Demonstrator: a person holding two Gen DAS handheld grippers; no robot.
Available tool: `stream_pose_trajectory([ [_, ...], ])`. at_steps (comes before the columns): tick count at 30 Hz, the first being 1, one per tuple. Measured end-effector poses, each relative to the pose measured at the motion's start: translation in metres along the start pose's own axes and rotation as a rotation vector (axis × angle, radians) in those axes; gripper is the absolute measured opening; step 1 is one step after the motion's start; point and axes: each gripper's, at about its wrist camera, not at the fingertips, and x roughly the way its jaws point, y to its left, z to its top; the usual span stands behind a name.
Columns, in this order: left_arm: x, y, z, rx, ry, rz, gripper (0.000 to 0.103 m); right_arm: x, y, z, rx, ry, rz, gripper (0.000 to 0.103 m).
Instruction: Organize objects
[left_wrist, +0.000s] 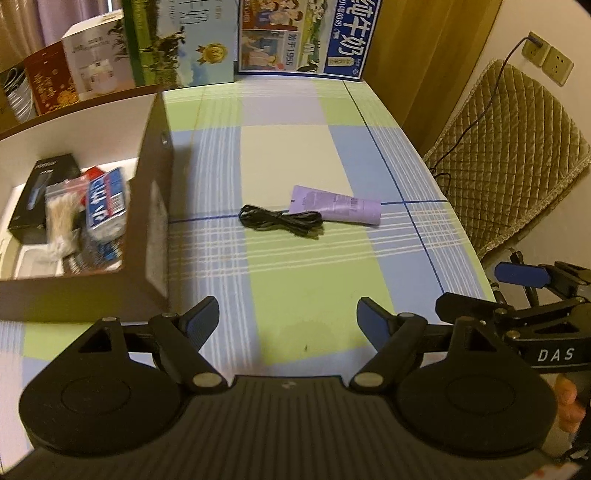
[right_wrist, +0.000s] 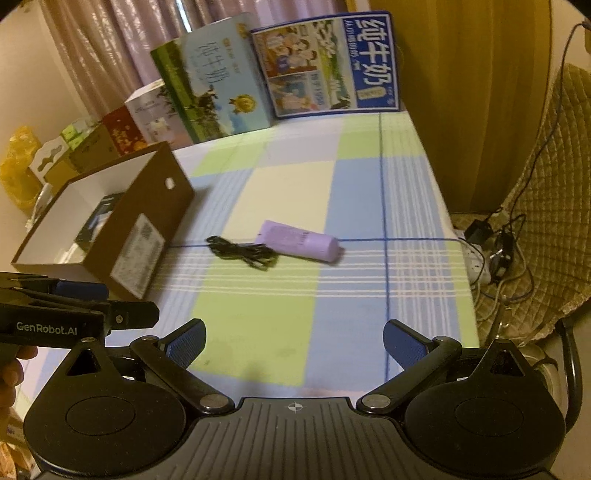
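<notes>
A lilac tube lies on the checked tablecloth, and a coiled black cable touches its left end. To the left stands an open brown cardboard box that holds several packets and a black carton. My left gripper hovers open over the near cloth, well short of the cable, with nothing between its fingers. My right gripper is open and empty too, near the table's front edge; it shows at the right of the left wrist view.
Milk cartons and gift boxes line the table's far edge. A quilted chair with cables and a power strip stands right of the table. Wall sockets sit above it.
</notes>
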Motion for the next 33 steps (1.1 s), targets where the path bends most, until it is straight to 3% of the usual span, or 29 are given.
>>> stream_pose_trajectory([
  [20,0.115,-0.01,0.058,0.052,0.076,0.059,0.091,0.052,-0.052,0.029,0.104,0.031,-0.074,0.1],
  [33,0.154,-0.009,0.068,0.093,0.095,0.088,0.094,0.071,-0.067,0.037,0.139,0.055,-0.097,0.1],
])
